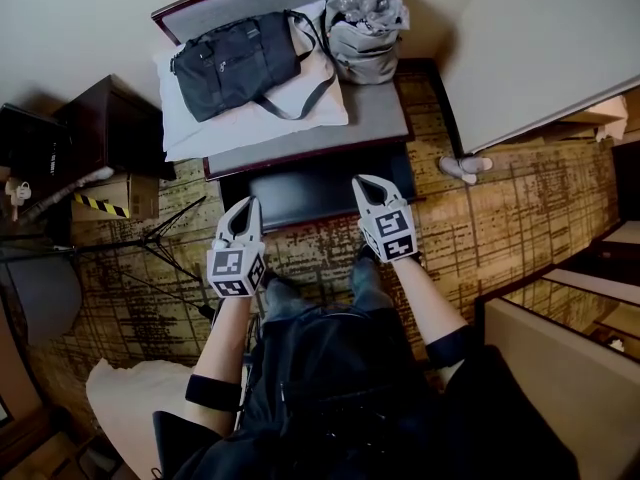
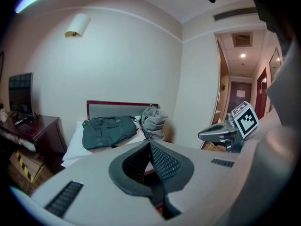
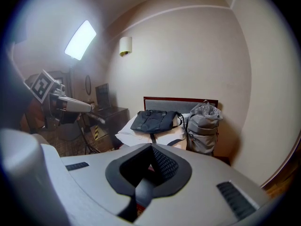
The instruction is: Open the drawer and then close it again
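Clenched shut on nothing: left gripper (image 1: 244,206) and right gripper (image 1: 366,183). Held side by side at near edge of drawer (image 1: 320,196); contact not determinable. Located under front rim of bench (image 1: 380,118); front face toward the person, long axis left to right across head view. Bounded left by tripod (image 1: 160,238) legs, close. Open carpet (image 1: 500,218) rightward up to wall (image 1: 540,48).

A dark duffel (image 1: 235,63) was laid on a white pillow (image 1: 220,133), with a grey backpack (image 1: 365,28) stood upright just beside it. A taped box (image 1: 125,193) was seen near a tripod (image 1: 152,240) on patterned carpet (image 1: 520,218).
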`<state>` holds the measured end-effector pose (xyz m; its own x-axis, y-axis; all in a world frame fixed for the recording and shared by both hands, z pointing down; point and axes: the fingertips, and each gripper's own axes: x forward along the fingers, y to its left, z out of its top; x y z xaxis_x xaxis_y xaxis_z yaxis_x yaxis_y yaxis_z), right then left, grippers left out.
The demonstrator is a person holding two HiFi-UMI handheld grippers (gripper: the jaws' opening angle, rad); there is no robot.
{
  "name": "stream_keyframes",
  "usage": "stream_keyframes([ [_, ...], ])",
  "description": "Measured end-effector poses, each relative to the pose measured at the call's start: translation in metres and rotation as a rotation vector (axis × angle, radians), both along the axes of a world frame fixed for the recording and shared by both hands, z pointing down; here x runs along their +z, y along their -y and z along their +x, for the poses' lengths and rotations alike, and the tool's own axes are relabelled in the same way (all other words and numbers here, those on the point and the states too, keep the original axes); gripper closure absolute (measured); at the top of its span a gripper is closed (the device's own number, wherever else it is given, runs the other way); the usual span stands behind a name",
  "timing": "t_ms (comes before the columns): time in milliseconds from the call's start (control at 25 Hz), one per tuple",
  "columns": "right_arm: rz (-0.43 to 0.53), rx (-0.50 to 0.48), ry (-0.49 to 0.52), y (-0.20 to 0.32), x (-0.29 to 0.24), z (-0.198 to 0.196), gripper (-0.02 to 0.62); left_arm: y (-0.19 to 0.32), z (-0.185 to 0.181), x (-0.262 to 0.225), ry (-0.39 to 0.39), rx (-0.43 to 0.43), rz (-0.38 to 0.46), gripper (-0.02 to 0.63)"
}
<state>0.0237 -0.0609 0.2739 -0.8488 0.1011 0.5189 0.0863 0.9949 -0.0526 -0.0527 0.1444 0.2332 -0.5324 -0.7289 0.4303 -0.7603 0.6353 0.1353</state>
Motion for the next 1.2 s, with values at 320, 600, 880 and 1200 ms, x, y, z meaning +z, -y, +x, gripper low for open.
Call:
stream_keyframes([
  [320,-0.026,-0.017,-0.096,-0.016,0.044,0.015,0.591,0.007,0.016,0.046,-0.089,0.053,-0.06,0.606],
  [600,-0.073,-0.068,-0.229,-0.055,0.126,0.031,0.591,0.014,0.048,0.133,-0.229,0.127,-0.149,0.606],
  [880,-0.179,-0.032,-0.4,-0.091,0.249,0.06,0.592,0.011,0.079,0.254,-0.352,0.151,-0.217,0.606],
  [1200,-0.259,0.077,-0.547,-0.093,0.41,0.096,0.594,-0.012,0.122,0.421,-0.494,0.089,-0.318,0.606],
])
